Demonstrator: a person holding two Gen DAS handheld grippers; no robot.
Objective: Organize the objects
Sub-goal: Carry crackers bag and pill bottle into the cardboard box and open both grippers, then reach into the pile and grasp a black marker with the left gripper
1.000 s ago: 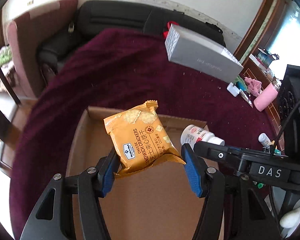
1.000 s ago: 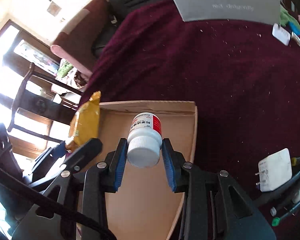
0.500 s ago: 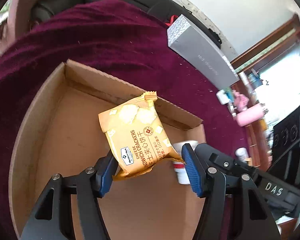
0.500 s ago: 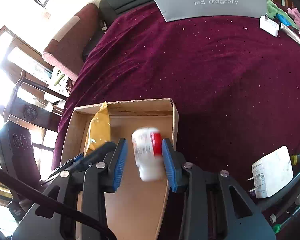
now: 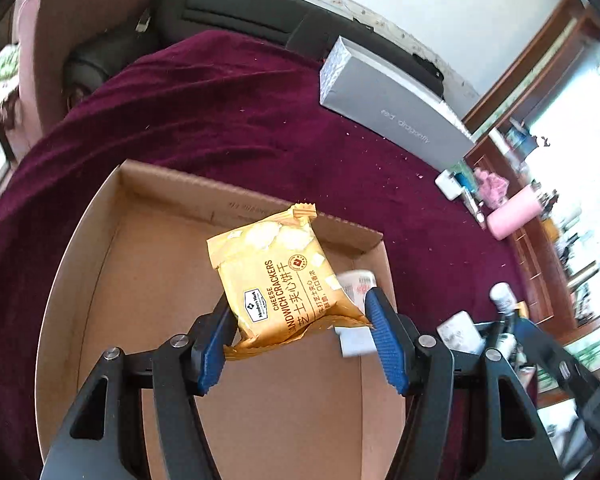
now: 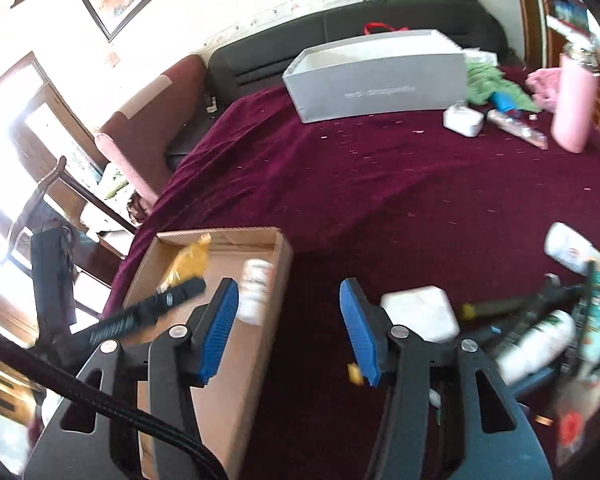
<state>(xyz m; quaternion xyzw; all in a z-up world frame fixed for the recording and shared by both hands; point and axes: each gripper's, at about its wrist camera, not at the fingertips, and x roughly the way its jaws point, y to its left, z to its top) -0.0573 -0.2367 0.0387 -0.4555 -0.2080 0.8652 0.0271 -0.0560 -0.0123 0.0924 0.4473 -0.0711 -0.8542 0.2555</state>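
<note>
Sitting pinched between the blue pads of the left gripper (image 5: 296,342) is the cracker packet (image 5: 278,284), a yellow-orange foil pouch with "CHEESE SANDWICH CRACKERS" printed along it, a small blue-and-white brand badge, Chinese lettering and pale cracker pictures near its crimped top edge. The pads press on its lower corners and the foil crumples there, so it's a proper grip, with the packet tilted and hanging over the cardboard box (image 5: 112,240). That box is a shallow open tray with low walls and most of its brown floor is bare, tons of room on the side away from the bottle. The white bottle (image 5: 358,286) with the red label lies inside near the box's right wall, partly hidden behind the packet. From the right wrist view the right gripper (image 6: 290,330) has its jaws opening with nothing between them, hanging over the burgundy cloth (image 6: 380,184) just outside the box wall; the bottle looks blurred there. Wide stretch of open cloth runs between the box and the grey shoebox (image 6: 376,80) at the far edge. The right side is crowded: a white charger (image 6: 424,312) just beside the right finger, a pink bottle (image 6: 574,100), green cloth (image 6: 488,84) and a blurry heap of tubes and tools I can't sort out.
</note>
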